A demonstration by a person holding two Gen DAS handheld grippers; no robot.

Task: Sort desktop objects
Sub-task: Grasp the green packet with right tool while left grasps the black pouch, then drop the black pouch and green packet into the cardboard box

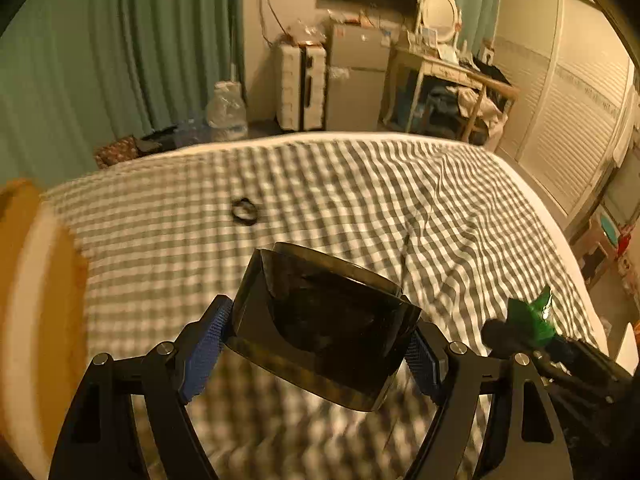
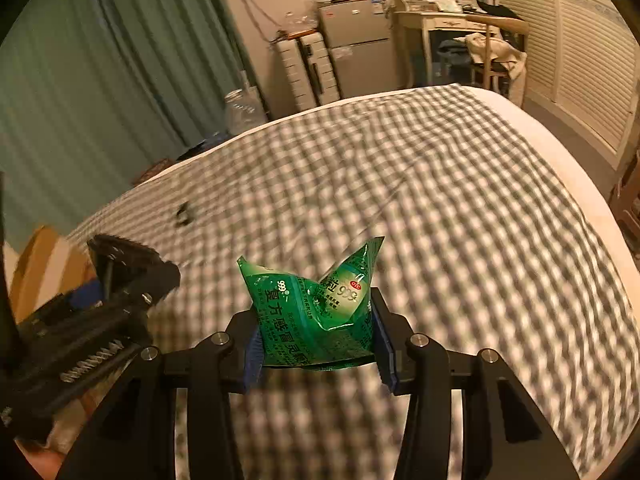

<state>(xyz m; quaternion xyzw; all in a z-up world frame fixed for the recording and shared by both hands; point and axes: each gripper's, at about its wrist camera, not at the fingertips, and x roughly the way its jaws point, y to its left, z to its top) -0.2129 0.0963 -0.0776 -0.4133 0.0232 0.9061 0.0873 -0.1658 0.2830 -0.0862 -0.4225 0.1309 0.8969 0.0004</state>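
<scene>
My left gripper [image 1: 320, 344] is shut on a dark translucent plastic box [image 1: 320, 320], held above the grey checked bedspread [image 1: 360, 200]. My right gripper [image 2: 316, 340] is shut on a crumpled green medicine sachet [image 2: 312, 316] with white Chinese print, also above the bedspread [image 2: 440, 200]. The right gripper and sachet [image 1: 534, 316] show at the right edge of the left wrist view. The left gripper [image 2: 120, 280] shows at the left of the right wrist view. A small black hair tie [image 1: 244, 211] lies on the bed farther away; it also shows blurred in the right wrist view [image 2: 183, 214].
A blurred orange and white object [image 1: 36, 300] stands close at the left. Beyond the bed are green curtains [image 1: 100, 60], a water jug [image 1: 226, 108], white suitcases [image 1: 300, 84], a small fridge [image 1: 356, 80], a desk with a mirror [image 1: 440, 52] and louvred wardrobe doors [image 1: 560, 100].
</scene>
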